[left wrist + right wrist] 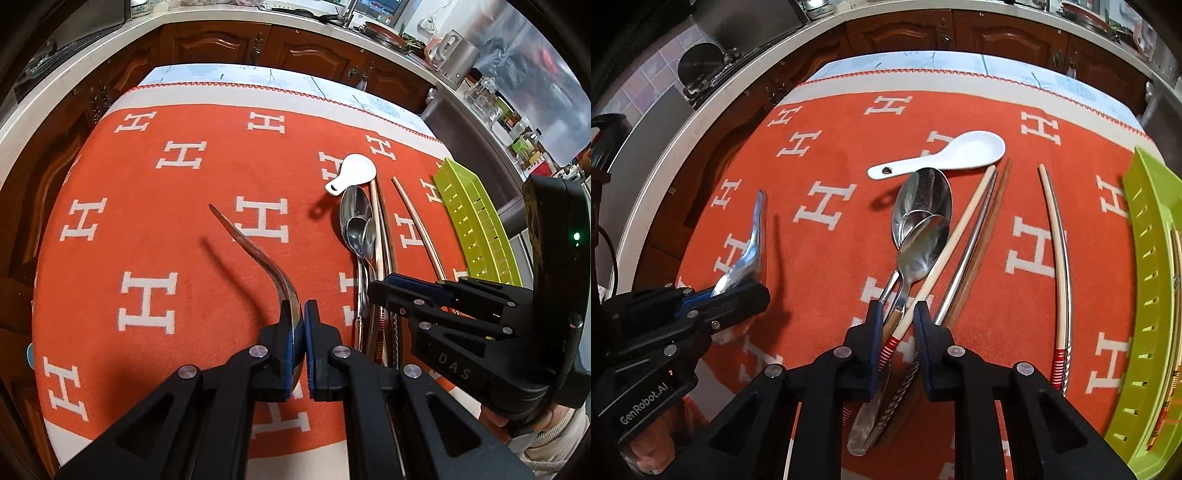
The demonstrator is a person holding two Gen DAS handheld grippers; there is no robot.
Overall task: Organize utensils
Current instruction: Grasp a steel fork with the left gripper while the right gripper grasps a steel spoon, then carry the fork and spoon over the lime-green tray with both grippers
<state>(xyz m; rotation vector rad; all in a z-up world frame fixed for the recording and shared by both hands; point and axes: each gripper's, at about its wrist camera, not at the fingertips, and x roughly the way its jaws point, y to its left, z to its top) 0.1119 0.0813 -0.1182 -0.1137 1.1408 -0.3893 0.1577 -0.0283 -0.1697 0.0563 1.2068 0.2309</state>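
Observation:
My left gripper (298,308) is shut on the bowl of a steel spoon (251,247), its handle pointing away above the orange cloth; it also shows in the right wrist view (748,254). My right gripper (898,308) is open, its fingers straddling a pile of steel spoons (923,221) and chopsticks (964,229) on the cloth, low over their handles. A white ceramic spoon (945,153) lies just beyond the pile. One more chopstick pair (1058,251) lies to the right. A green slotted tray (1148,288) stands at the right edge.
The orange cloth (147,221) covers a table. Wooden cabinets and a counter run behind it. Jars and a metal kettle (458,55) stand on the counter at the far right.

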